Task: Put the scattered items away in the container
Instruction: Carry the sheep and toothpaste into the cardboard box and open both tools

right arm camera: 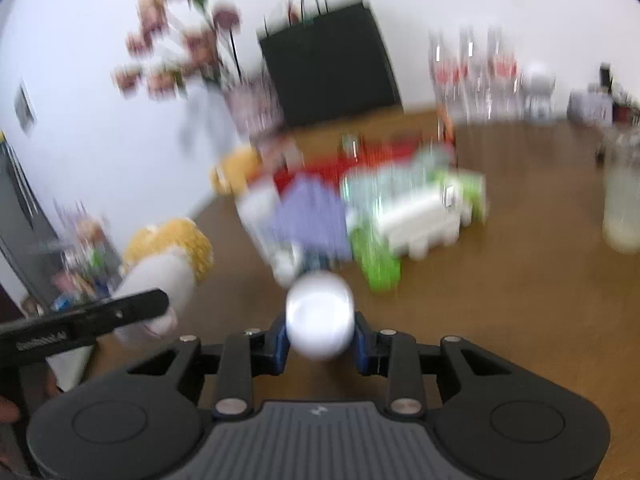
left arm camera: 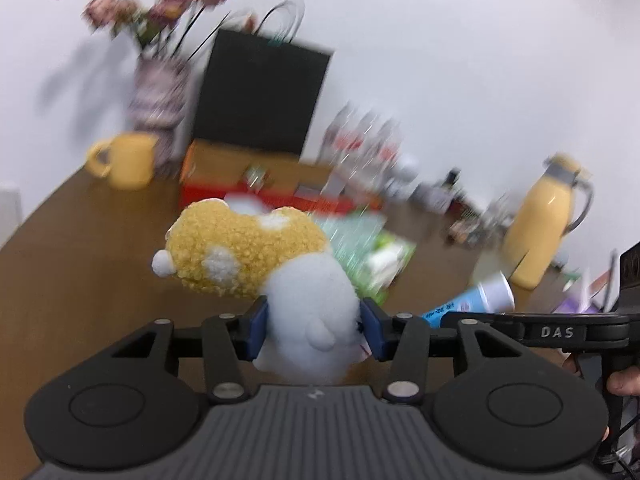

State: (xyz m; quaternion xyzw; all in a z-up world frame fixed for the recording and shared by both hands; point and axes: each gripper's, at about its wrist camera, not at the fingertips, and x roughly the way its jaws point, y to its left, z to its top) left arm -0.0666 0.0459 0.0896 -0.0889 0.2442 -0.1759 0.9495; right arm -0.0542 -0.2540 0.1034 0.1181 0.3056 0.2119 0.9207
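The left gripper [left arm camera: 316, 330] is clamped on a plush toy [left arm camera: 256, 264], its blue pads [left arm camera: 256, 330] pressed into the toy's white, smooth-looking end from both sides. The toy is soft and rounded: the part pinched between the jaws is plain white with a small white nub sticking out, and beyond it swells a mustard-yellow body of curly, nubbly fleece, marked with a few white patches and a small white bump at its left end. It is held clear of the wooden table [left arm camera: 80, 280] and sticks out forward from the jaws. The right gripper [right arm camera: 320, 340] grips a tube [right arm camera: 320, 316] by its glossy white cap end, the blue pads touching it on either side; seen head-on the cap is a bright white round blob, and in the left wrist view the same tube [left arm camera: 468, 300] shows a light blue body with print too blurred to read. Behind both, near the back of the table, lies a red-and-orange container [left arm camera: 240, 184] — an open box with small things already in it that the blur leaves unclear. Just in front of it sit a green-and-white package [right arm camera: 416, 216] and a purple pack [right arm camera: 312, 216]. A yellow mug [left arm camera: 128, 160] stands left of the box, a black paper bag [left arm camera: 264, 96] behind it, and a yellow jug [left arm camera: 544, 220] well off to the right.
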